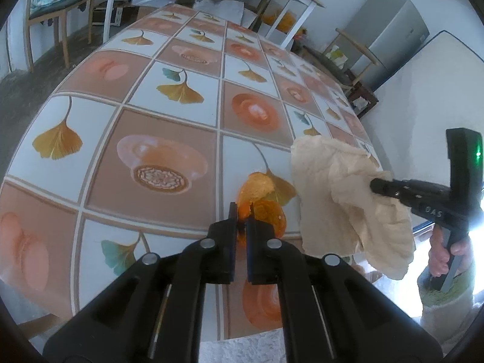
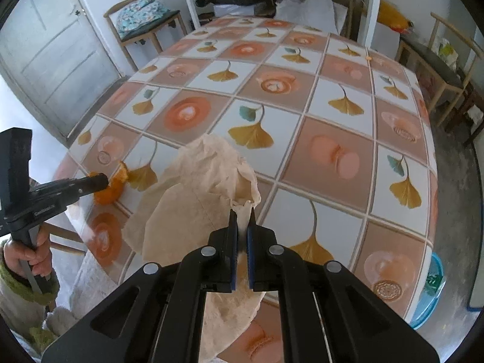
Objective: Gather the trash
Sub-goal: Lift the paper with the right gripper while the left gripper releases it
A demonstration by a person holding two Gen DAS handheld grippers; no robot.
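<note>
From my left wrist camera, I see the left gripper (image 1: 241,218) with its jaws pinching a crumpled piece of orange peel (image 1: 260,202) that sits at the near edge of the surface covered by a checked oilcloth with ginkgo leaves and orange fruit prints (image 1: 169,115). To the right, the right gripper (image 1: 381,186) reaches in from the side, its tip buried in a rumpled cream paper napkin (image 1: 341,199) that hangs in the air just beside the peel. My right hand (image 1: 447,257) grips that tool's handle. From the right wrist camera, I see the right gripper (image 2: 242,220) with its jaws pressed together on a bunched corner of the napkin (image 2: 205,187), the rest draping down over the edge of the surface (image 2: 332,139). At far left, the left gripper (image 2: 101,181) has its tip against the orange peel (image 2: 113,186), close to the corner of the surface. My left hand (image 2: 27,257) holds its handle.
</note>
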